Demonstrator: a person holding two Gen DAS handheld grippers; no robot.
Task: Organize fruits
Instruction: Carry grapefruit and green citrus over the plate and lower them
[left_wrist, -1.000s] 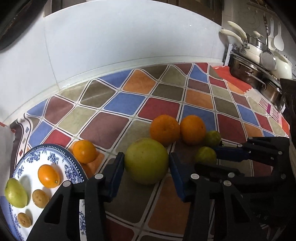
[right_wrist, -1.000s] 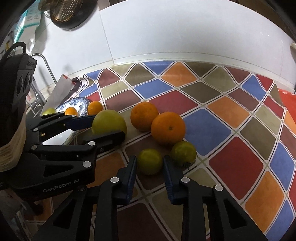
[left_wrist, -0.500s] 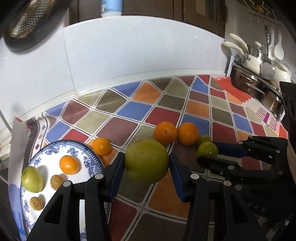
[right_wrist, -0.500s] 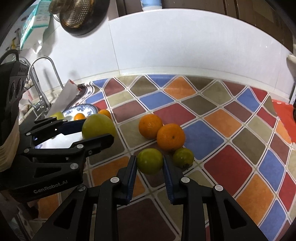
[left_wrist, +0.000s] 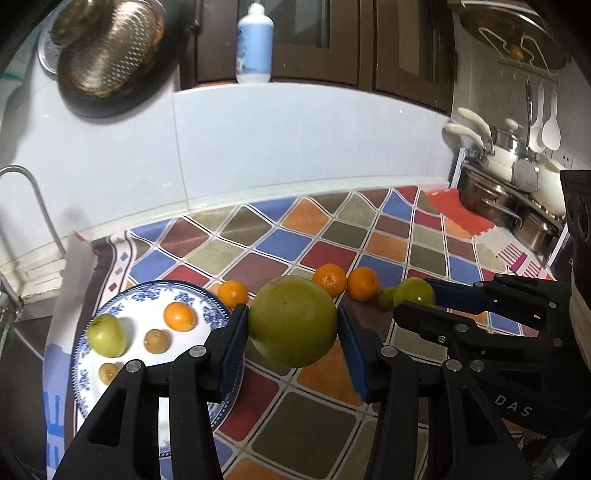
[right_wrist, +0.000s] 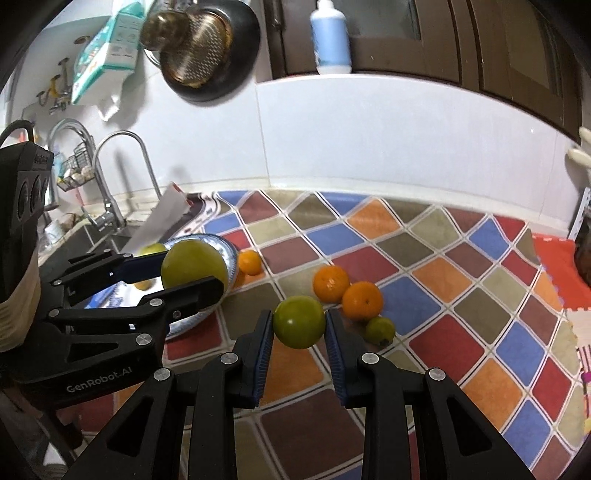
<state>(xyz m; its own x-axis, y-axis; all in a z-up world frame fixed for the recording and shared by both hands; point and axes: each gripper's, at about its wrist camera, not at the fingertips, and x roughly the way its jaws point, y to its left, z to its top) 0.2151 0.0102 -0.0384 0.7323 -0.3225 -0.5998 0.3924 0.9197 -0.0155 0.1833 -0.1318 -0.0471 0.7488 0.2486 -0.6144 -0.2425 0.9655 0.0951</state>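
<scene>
My left gripper (left_wrist: 291, 332) is shut on a large green-yellow fruit (left_wrist: 291, 320) and holds it above the counter, just right of the blue-and-white plate (left_wrist: 88, 384). It also shows in the right wrist view (right_wrist: 194, 264). My right gripper (right_wrist: 299, 332) is shut on a smaller green fruit (right_wrist: 299, 321), lifted above the mat. The plate carries a green fruit (left_wrist: 106, 335), a small orange (left_wrist: 179, 316) and two brown fruits. Two oranges (right_wrist: 331, 283) (right_wrist: 362, 300), a small green fruit (right_wrist: 380, 329) and a small orange (right_wrist: 249, 262) lie on the mat.
A colourful diamond-patterned mat (left_wrist: 369, 236) covers the counter. A sink with a tap (right_wrist: 110, 177) lies to the left. Pots and utensils (left_wrist: 517, 177) stand at the right. A white tiled wall (left_wrist: 295, 147) closes the back.
Both grippers have risen from the mat, each with its fruit held, and the views now take in more of the wall and cupboards.
</scene>
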